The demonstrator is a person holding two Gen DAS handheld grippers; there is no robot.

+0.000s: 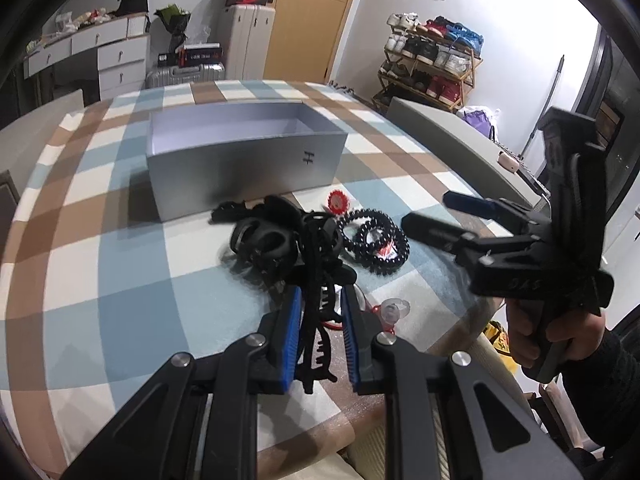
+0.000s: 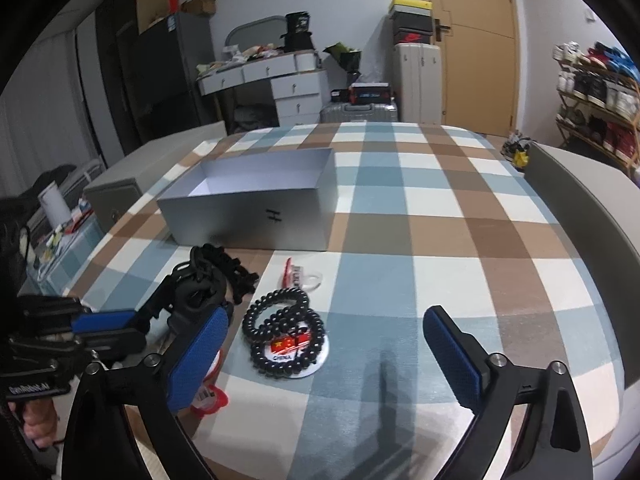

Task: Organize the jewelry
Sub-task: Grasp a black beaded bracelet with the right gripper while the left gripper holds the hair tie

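An open grey box (image 1: 244, 160) stands on the checked tablecloth; it also shows in the right wrist view (image 2: 256, 204). In front of it lies a pile of black hair clips (image 1: 272, 240) and a black bead bracelet (image 1: 374, 240), which rests on a round China flag badge (image 2: 290, 346). My left gripper (image 1: 320, 320) is shut on a black claw hair clip (image 1: 316, 332) at the pile's near edge. My right gripper (image 2: 324, 344) is open and empty, hovering just right of the bead bracelet (image 2: 282, 330).
A red and white round tag (image 1: 338, 202) lies by the box. A small clear and red item (image 1: 394, 312) sits near the table's front edge. A grey chair back (image 2: 580, 208) stands at the right side. Table beyond the box is bare checked cloth.
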